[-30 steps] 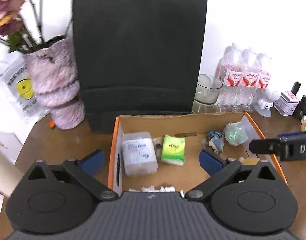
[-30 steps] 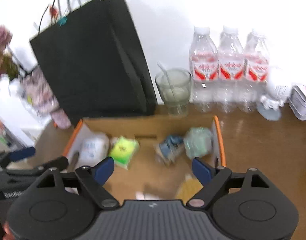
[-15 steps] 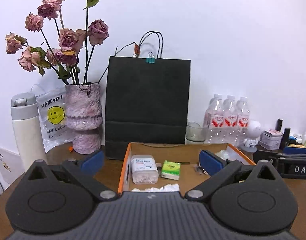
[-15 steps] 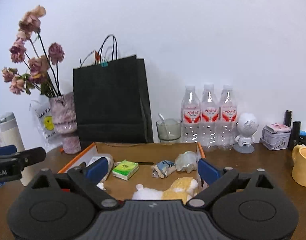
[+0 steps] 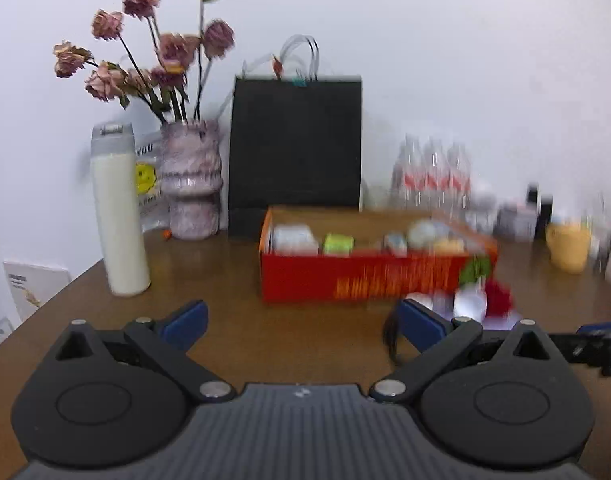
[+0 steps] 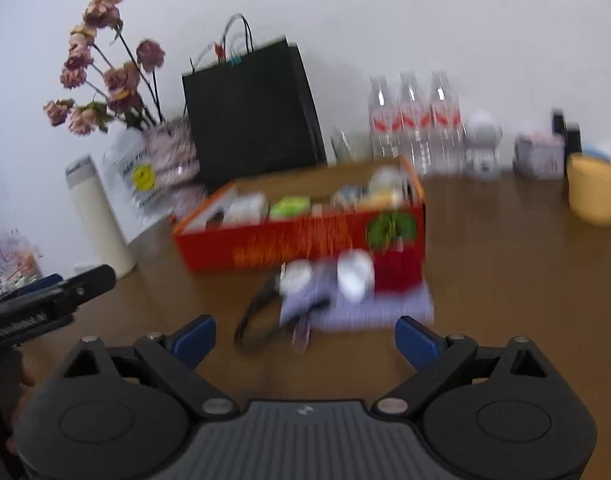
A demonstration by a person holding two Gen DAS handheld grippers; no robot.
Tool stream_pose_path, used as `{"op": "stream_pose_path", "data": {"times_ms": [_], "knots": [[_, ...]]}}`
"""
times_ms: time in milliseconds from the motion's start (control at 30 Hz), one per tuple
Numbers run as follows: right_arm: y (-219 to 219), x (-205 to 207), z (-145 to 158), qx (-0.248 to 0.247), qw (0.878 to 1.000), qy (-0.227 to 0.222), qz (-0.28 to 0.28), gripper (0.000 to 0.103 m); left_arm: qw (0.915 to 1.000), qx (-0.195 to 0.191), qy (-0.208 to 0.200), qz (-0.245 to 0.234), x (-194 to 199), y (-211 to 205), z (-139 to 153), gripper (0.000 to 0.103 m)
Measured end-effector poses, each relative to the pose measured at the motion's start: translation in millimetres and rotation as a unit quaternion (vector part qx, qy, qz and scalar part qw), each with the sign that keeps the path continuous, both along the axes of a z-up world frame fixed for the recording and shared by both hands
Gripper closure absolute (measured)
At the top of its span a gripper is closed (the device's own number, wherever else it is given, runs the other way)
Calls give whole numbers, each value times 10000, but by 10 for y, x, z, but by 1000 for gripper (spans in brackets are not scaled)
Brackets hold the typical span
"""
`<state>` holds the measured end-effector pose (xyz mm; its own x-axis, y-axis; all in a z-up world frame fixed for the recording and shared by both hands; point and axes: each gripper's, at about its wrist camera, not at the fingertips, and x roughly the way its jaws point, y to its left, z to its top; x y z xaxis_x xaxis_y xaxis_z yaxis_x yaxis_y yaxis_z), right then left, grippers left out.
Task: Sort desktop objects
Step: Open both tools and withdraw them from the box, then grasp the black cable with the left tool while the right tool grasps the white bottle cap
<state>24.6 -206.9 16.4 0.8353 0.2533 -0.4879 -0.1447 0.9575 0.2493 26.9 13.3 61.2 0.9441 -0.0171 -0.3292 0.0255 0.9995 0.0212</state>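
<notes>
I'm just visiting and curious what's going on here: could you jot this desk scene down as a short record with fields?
Setting: brown desk against a white wall
Box: red box, open on top, small items inside
In front of box: blurred lilac pouch and black loop
Behind: black bag, flowers, three bottles
Left gripper: open, empty
Right gripper: open, empty

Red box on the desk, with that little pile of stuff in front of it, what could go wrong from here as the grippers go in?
The pile lies against the front wall of the red box, so the open right gripper may bump the box when it closes. A black cord trails from the pile and could drag neighbouring pieces along. The left gripper, also open, is close beside, so the two may collide.
</notes>
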Motion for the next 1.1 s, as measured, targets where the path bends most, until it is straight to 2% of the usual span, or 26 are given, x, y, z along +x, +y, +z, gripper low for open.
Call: {"op": "stream_pose_path", "data": {"times_ms": [167,300,400,533,600,667,733,800,900,1000,1033,1100], "knots": [[-70,-309,-198,271,9989,367,54,7,9999,-73,51,-147,-204,-26,-59,0],[-205,-425,-172,243,9991,325,-129,7,9985,-214,313,-400,-226,-63,-99,0],[-306,-467,-139,360,9987,256,-235,7,9963,-176,290,-796,-221,-157,-125,5],[-294,-436,-120,233,9995,193,-43,10,9912,33,554,-1203,3,-414,-179,24],[-250,-355,-108,-15,9998,155,112,14,9885,27,634,-1370,164,-517,-215,29],[-229,-237,-104,-181,9995,137,240,19,9872,82,727,-1420,358,-631,-261,29],[-239,-90,-103,-261,9991,174,275,30,9859,198,773,-1470,538,-732,-317,26],[-285,43,-118,-206,9993,236,192,31,9843,271,810,-1547,686,-806,-357,27],[-378,177,-164,137,9993,316,115,31,9777,313,870,-1887,812,-881,-382,41],[-407,226,-223,289,9990,336,113,31,9717,519,1231,-1946,936,-968,-467,63],[-413,246,-240,304,9988,358,124,31,9706,471,1346,-1937,965,-969,-499,75],[-415,291,-261,307,9987,388,142,31,9705,309,1436,-1911,983,-938,-522,86]]}}
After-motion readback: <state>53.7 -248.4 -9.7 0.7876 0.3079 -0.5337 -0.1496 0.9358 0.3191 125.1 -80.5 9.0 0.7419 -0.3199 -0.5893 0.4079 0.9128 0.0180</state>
